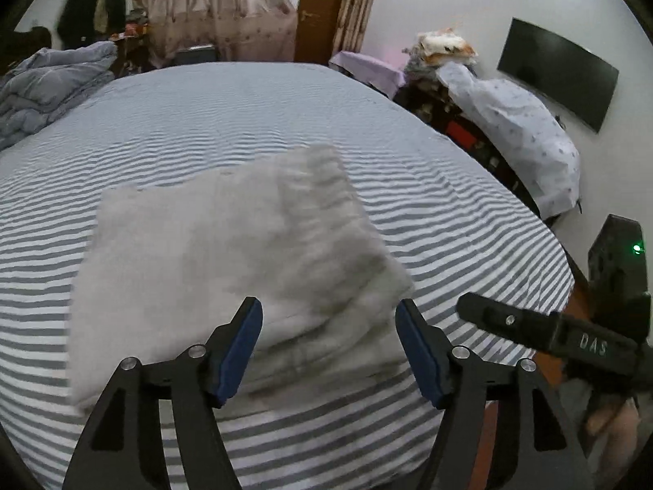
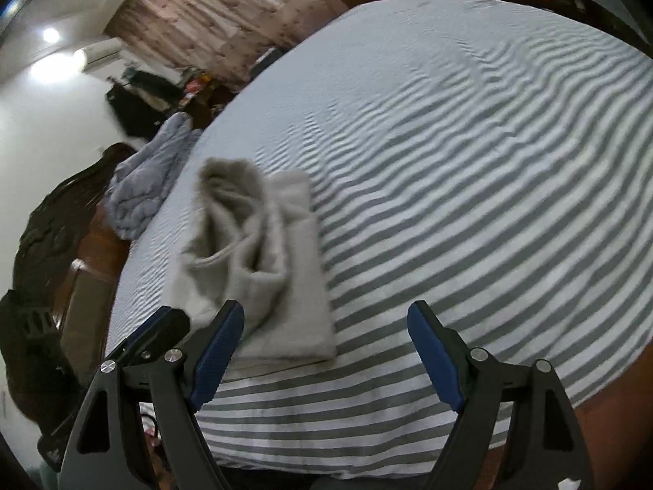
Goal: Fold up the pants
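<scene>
My left gripper (image 1: 328,343) and right gripper (image 2: 326,353) both hang spread and empty over the bed (image 1: 428,204), pants (image 1: 228,261) folded compact (top layer rumpled, needs smoothing).

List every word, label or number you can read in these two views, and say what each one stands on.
"DAS": pale letters on the black arm of the right gripper, seen in the left wrist view.
No other text is readable: none shows on the grey pants, the striped bedsheet or the wall-mounted screen.
</scene>
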